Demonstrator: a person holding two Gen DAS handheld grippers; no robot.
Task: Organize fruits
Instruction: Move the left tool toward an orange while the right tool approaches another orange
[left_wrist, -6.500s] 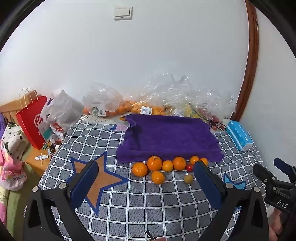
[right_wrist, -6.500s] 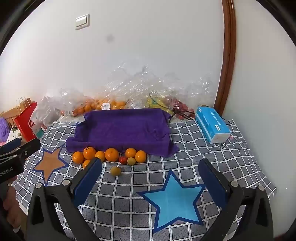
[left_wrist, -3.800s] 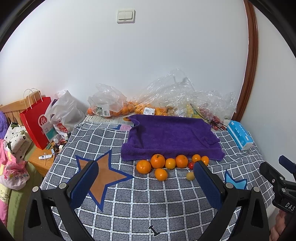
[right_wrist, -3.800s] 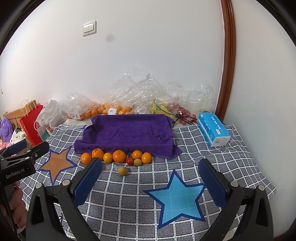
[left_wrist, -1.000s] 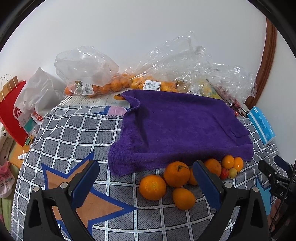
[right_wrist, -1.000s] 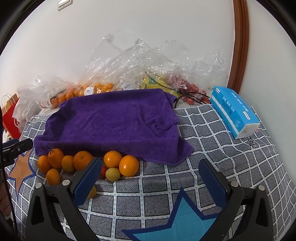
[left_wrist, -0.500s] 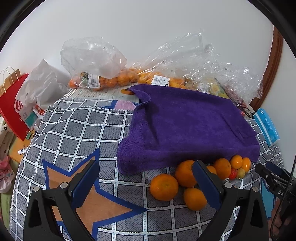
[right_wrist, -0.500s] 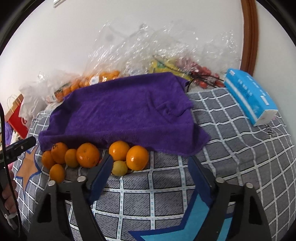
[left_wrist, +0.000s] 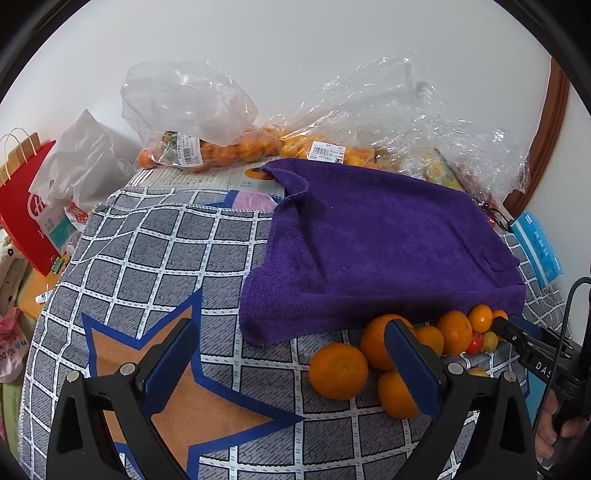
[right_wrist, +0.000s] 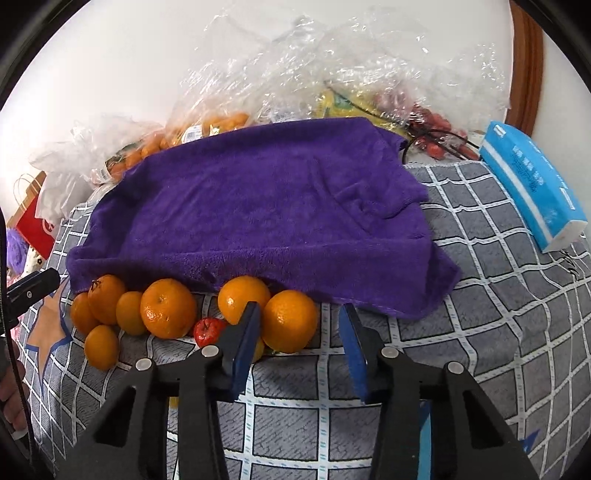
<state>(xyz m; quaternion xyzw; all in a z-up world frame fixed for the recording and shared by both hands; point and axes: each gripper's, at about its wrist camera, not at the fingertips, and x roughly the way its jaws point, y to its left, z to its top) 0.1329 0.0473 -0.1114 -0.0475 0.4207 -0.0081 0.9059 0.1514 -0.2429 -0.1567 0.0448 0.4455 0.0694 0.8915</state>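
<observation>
Several oranges lie in a row on the checked cloth along the front edge of a purple towel (right_wrist: 258, 206), with a small red fruit (right_wrist: 207, 330) and a yellowish one among them. My right gripper (right_wrist: 299, 314) is closing around the rightmost orange (right_wrist: 290, 320). That orange sits between the blue pads, near the left one, with a gap still at the right pad. My left gripper (left_wrist: 291, 328) hangs open over the cloth at the left end of the row. The nearest orange (left_wrist: 338, 370) lies just beyond its right finger (left_wrist: 410, 365). Nothing is held.
Clear plastic bags of oranges and other fruit (left_wrist: 207, 147) are piled along the wall behind the towel. A blue tissue pack (right_wrist: 532, 184) lies at the right. A red paper bag (left_wrist: 26, 206) and a white bag stand off the left edge. The checked cloth has star patches.
My right gripper has dropped toward the fruit row and its jaws have narrowed around the rightmost orange. The left view has shifted only slightly.
</observation>
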